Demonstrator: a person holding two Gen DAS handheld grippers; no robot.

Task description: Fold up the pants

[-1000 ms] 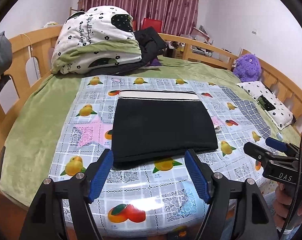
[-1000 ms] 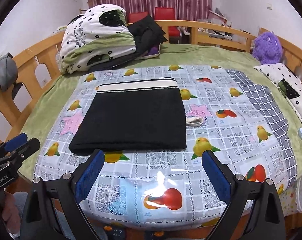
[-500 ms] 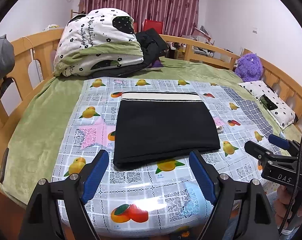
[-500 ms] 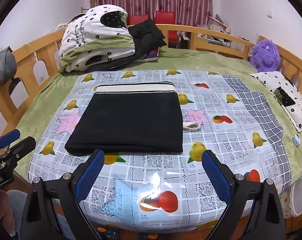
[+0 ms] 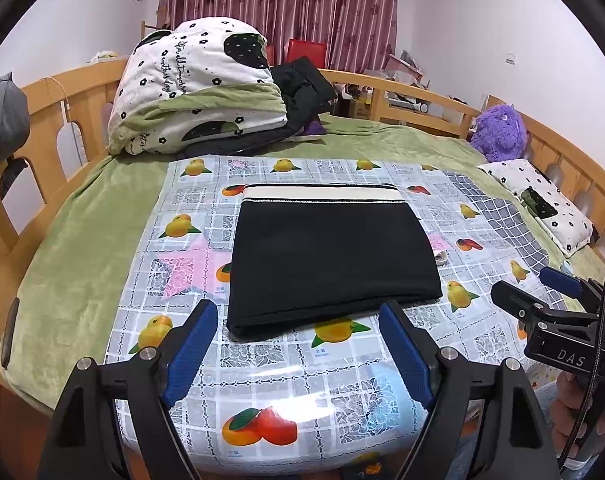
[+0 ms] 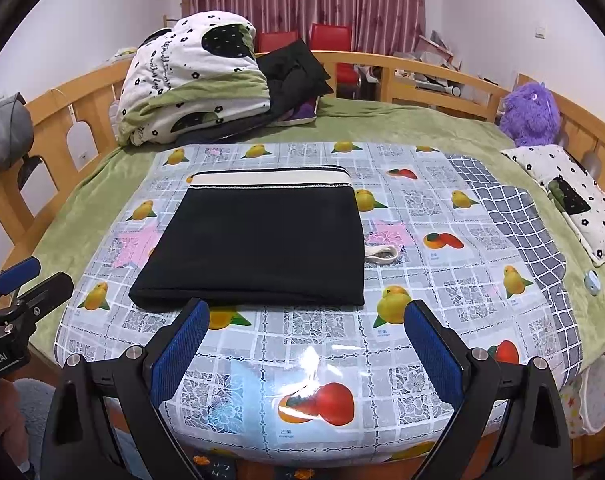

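The black pants [image 5: 326, 256] lie folded into a flat rectangle on the fruit-print cloth [image 5: 302, 380], with the cream waistband at the far edge. In the right wrist view the pants [image 6: 258, 240] show the same neat shape, and a cream cord loop [image 6: 382, 254] pokes out at their right side. My left gripper [image 5: 298, 320] is open just short of the near fold, with nothing between its blue pads. My right gripper [image 6: 306, 308] is open too, near the pants' front right corner, and holds nothing. Each gripper shows in the other's view: right gripper [image 5: 542, 304], left gripper [image 6: 26, 284].
A folded flowered quilt [image 5: 198, 88] and dark clothes [image 5: 302, 84] are piled at the far left of the green bed. A purple plush toy [image 5: 498, 128] and a small flowered pillow [image 5: 542, 204] lie at the right. Wooden rails [image 5: 402, 96] ring the bed.
The left gripper's jaws stand a little wider than a second ago. The pants and both hands have stayed where they were.
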